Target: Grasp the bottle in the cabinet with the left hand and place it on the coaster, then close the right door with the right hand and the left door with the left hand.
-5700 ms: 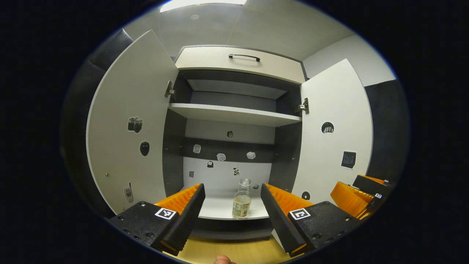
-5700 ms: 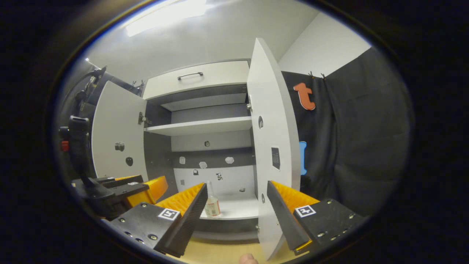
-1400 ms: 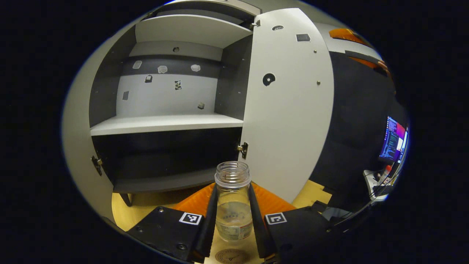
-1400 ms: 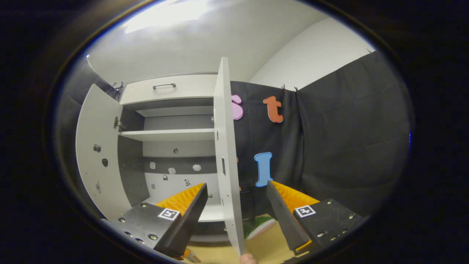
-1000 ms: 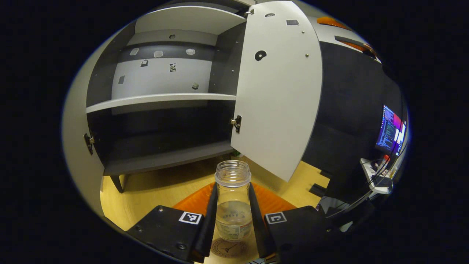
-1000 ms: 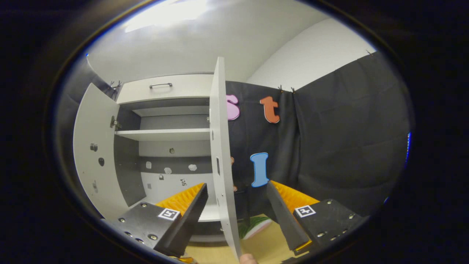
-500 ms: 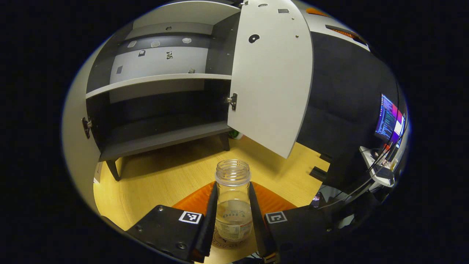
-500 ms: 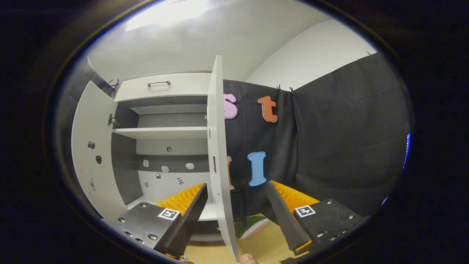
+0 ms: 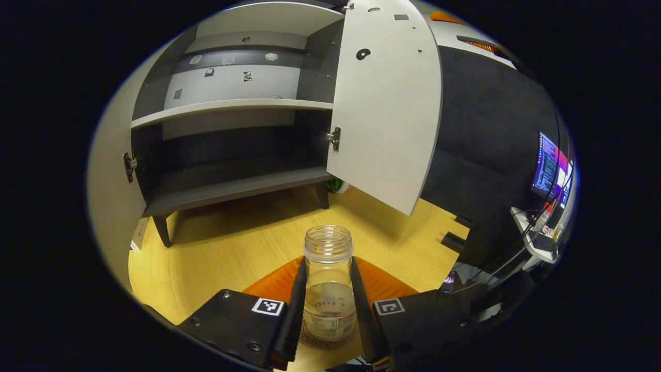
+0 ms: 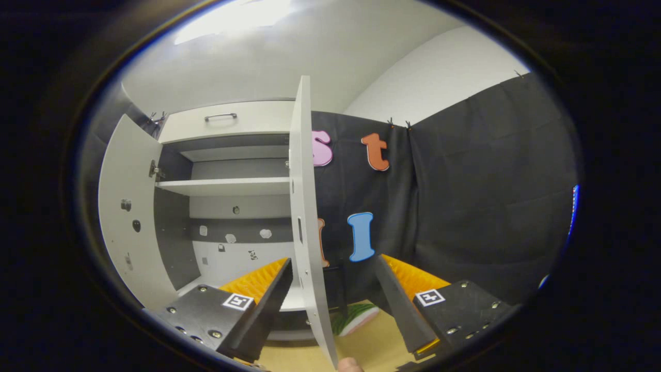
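**Bottle on coaster, both doors open**

The left tongs (image 9: pixel 327 310) are pinching the bottle (image 9: pixel 329 281), both fingers pressing on its sides. The bottle is standing upright on the coaster (image 9: pixel 323 342), on the yellow wooden worktop (image 9: pixel 232 248). Its label carries print too small to read, and the coaster bears a round emblem, also illegible.

The right tongs (image 10: pixel 335 305) are standing spread wide, with the edge of the right door (image 10: pixel 304 217) between the fingers; contact cannot be told. The left door (image 10: pixel 124 206) is hanging open.

Compared with half a second ago, the coaster is showing more fully beneath the bottle, and the cabinet (image 9: pixel 232 150) is sitting slightly lower in the left gripper view.
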Demonstrator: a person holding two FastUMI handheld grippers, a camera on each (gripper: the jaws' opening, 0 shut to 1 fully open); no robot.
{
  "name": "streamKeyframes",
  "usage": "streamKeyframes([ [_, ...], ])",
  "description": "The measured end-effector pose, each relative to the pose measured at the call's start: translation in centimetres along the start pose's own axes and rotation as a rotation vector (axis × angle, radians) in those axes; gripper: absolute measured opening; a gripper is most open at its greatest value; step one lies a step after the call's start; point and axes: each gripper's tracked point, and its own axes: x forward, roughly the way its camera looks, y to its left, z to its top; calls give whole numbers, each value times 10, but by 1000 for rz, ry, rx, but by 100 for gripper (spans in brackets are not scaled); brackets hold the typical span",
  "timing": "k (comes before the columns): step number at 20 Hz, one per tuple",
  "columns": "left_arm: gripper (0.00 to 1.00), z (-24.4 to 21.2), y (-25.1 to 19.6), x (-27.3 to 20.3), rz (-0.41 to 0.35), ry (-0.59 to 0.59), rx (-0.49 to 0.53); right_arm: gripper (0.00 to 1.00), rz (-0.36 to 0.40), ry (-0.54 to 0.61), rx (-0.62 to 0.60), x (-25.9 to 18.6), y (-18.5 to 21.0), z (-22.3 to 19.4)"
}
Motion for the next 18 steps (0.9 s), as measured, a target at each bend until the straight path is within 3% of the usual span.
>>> streamKeyframes([
  [5,51,2,-2,-1,4,-25,19,93,0,5,-3,1,0,-3],
  [6,51,1,-2,-1,7,-17,16,98,0,4,-3,1,0,-3],
  [8,53,2,-1,-2,16,-20,9,98,0,3,-5,2,1,-3],
  [9,53,1,-1,-2,19,-20,9,93,0,5,-6,2,1,-4],
  [12,55,1,-2,-3,26,-17,11,93,-2,6,-7,3,0,-4],
  [14,55,0,-2,-5,29,-13,8,98,-2,5,-3,4,0,-5],
  [17,56,-4,-6,-10,25,-4,16,94,-1,11,0,5,-1,-7],
  [18,58,-4,-7,-10,18,0,18,98,-1,10,1,5,0,-7],
])
